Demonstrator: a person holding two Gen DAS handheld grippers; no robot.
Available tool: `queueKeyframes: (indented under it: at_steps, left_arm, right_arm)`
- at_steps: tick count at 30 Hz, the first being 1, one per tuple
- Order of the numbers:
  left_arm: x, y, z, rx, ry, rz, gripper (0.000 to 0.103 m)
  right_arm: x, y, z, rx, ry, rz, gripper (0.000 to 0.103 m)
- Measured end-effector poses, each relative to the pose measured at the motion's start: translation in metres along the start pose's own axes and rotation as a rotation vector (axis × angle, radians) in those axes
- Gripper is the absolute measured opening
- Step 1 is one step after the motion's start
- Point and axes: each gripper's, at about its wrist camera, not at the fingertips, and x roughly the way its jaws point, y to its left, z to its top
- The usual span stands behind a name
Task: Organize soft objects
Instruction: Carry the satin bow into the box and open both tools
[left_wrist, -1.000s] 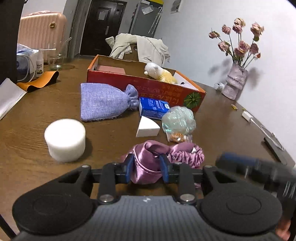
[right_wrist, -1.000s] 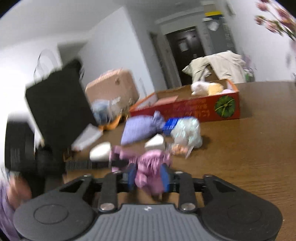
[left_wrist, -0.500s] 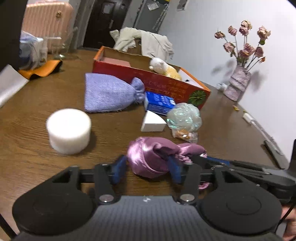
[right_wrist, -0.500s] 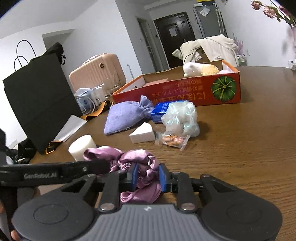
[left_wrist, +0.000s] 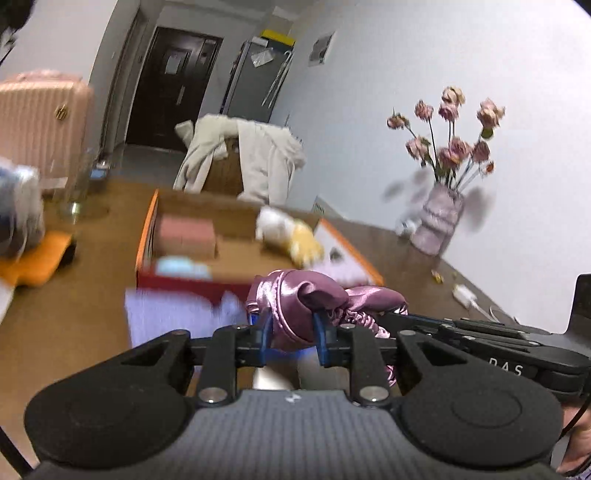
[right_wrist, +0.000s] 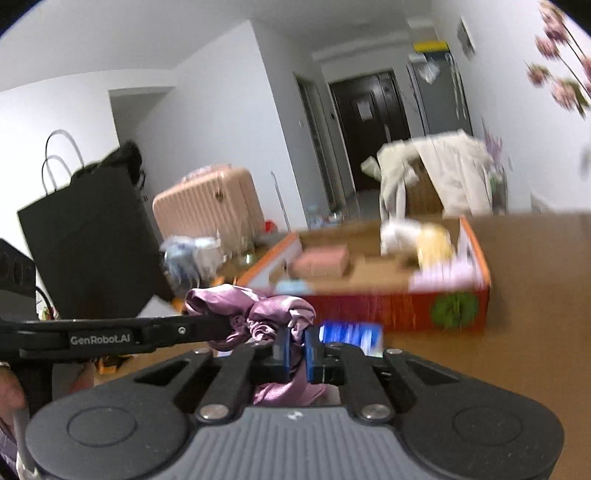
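Satin, a purple bonnet (left_wrist: 314, 301), hangs clear of the table between both tools, the left gripper (left_wrist: 291, 332) closing on its bunched body, the right gripper (right_wrist: 295, 349) pinched tight on its frill, presumably to carry it to the cardboard box (left_wrist: 236, 258) at twelve o'clock.

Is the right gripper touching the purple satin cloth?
Touching. The right wrist view shows the right gripper with its blue pads pinched on a fold of the purple satin cloth.
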Motion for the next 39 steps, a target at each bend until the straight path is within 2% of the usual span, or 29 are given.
queueKeyframes:
  at_steps: [4,9,13,17,19,21,23,24,25,26,27,29,33,39]
  left_arm:
    - [0.044,0.015,0.053,-0.003,0.015,0.019,0.023]
    - [0.113,0.054,0.090,-0.053,0.112,0.090,0.023]
    - [0.156,0.082,0.092,-0.041,0.159,0.200,0.023]
    - [0.182,0.100,0.085,-0.007,0.229,0.274,0.027]
    - [0.179,0.104,0.083,0.006,0.223,0.278,0.040]
    - [0.168,0.104,0.084,0.017,0.192,0.264,0.046]
    - [0.160,0.101,0.086,0.033,0.181,0.260,0.051]
    - [0.155,0.099,0.087,0.049,0.176,0.271,0.057]
    - [0.149,0.094,0.090,0.058,0.165,0.288,0.058]
    - [0.143,0.090,0.092,0.070,0.150,0.295,0.059]
    - [0.137,0.087,0.095,0.079,0.140,0.291,0.060]
    - [0.123,0.083,0.103,0.082,0.116,0.282,0.063]
    - [0.089,0.071,0.117,0.105,0.057,0.301,0.066]
    - [0.032,0.048,0.120,0.140,-0.018,0.298,0.074]
  right_arm:
    - [0.050,-0.020,0.050,0.001,0.013,0.011,0.008]
    - [0.143,-0.052,0.088,0.069,0.149,0.030,0.008]
    - [0.213,-0.052,0.089,0.047,0.252,0.002,0.008]
    - [0.259,-0.042,0.080,-0.001,0.336,-0.034,0.008]
    - [0.274,-0.041,0.077,-0.003,0.378,-0.029,0.008]
    - [0.284,-0.038,0.072,-0.021,0.409,-0.043,0.012]
    - [0.289,-0.036,0.069,-0.036,0.422,-0.061,0.013]
    - [0.289,-0.035,0.068,-0.039,0.422,-0.070,0.017]
    - [0.288,-0.035,0.068,-0.040,0.420,-0.074,0.018]
    - [0.284,-0.035,0.069,-0.039,0.414,-0.076,0.026]
    - [0.278,-0.035,0.072,-0.037,0.402,-0.080,0.039]
    - [0.264,-0.036,0.080,-0.036,0.375,-0.076,0.051]
    - [0.209,-0.034,0.109,-0.060,0.283,-0.088,0.052]
    - [0.114,-0.039,0.140,-0.085,0.153,-0.148,0.062]
